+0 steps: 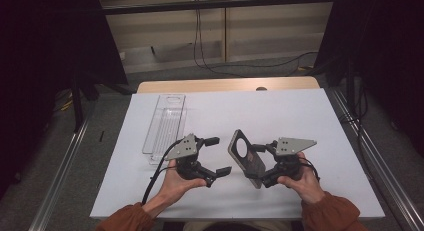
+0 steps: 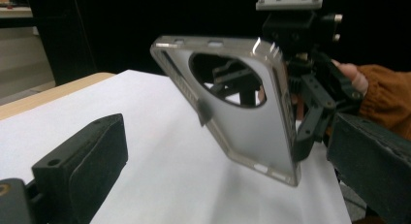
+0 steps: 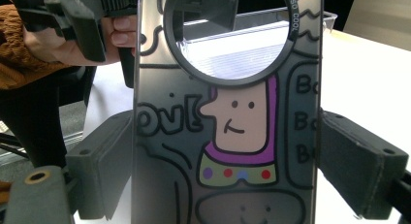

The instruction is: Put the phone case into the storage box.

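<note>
A grey phone case (image 1: 246, 158) with a large round camera hole is held on edge, tilted, above the white table. My right gripper (image 1: 258, 166) is shut on its two long sides. In the right gripper view the case (image 3: 228, 136) shows a cartoon face print, with a black jaw pressed on each side of my right gripper (image 3: 228, 161). My left gripper (image 1: 219, 156) stands open just left of the case, jaws wide and empty. In the left gripper view the case (image 2: 247, 132) stands ahead of the jaws, apart from them.
A clear plastic tray (image 1: 165, 123) lies flat at the left of the white sheet (image 1: 280, 111). The wooden table edge (image 1: 225, 85) runs along the back. Metal rails and cables flank the table on the floor.
</note>
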{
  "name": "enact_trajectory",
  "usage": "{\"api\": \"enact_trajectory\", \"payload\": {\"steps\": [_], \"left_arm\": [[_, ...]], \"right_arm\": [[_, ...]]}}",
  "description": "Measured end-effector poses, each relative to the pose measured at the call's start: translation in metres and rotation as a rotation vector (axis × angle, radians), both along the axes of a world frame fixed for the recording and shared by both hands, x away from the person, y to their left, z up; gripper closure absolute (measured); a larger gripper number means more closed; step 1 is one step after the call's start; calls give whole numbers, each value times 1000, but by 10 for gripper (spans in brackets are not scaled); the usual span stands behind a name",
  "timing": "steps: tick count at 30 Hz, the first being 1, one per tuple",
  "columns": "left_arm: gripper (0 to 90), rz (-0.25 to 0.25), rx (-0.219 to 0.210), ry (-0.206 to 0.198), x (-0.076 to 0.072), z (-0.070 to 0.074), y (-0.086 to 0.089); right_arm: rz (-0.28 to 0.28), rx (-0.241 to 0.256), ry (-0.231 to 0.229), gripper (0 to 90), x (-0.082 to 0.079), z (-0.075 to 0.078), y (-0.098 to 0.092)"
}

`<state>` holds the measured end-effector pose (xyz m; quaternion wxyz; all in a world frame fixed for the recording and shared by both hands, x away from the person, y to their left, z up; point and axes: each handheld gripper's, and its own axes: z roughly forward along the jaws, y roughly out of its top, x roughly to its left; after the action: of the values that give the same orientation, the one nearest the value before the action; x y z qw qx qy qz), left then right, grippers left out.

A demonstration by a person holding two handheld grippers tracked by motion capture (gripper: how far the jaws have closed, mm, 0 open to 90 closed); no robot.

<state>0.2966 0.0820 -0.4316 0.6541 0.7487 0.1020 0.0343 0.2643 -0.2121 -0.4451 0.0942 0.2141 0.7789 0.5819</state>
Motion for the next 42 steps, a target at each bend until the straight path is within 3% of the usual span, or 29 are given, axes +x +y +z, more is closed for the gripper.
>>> {"api": "enact_trajectory", "payload": {"steps": [6, 8, 9, 10, 12, 14, 17, 31, 35, 42], "left_arm": [[11, -5, -12, -1, -2, -4, -2], [8, 7, 11, -18, -4, -8, -1], [8, -14, -7, -2, -5, -10, -2], [9, -1, 4, -2, -4, -10, -1], [8, -8, -35, 13, -2, -10, -1], [8, -16, -48, 22, -1, -9, -1], [7, -4, -45, 10, -1, -8, 0], [7, -69, -85, 35, -2, -11, -6], [7, -63, -77, 40, -1, -12, -8], [0, -108, -77, 41, 0, -13, -14]], "right_arm": [[13, -13, 13, 117, 1, -4, 2], [25, -11, 22, 117, 0, -7, 4], [32, -9, 26, 118, 0, -7, 4], [49, -10, 27, 117, 0, -8, 6], [58, -13, 28, 117, 0, -9, 7], [61, -14, 28, 117, 0, -9, 8], [82, -13, 40, 118, 1, -11, 9], [134, -1, 40, 117, -2, -9, 12], [152, 5, 42, 117, -3, -9, 13], [169, 12, 51, 117, -4, -8, 15]]}}
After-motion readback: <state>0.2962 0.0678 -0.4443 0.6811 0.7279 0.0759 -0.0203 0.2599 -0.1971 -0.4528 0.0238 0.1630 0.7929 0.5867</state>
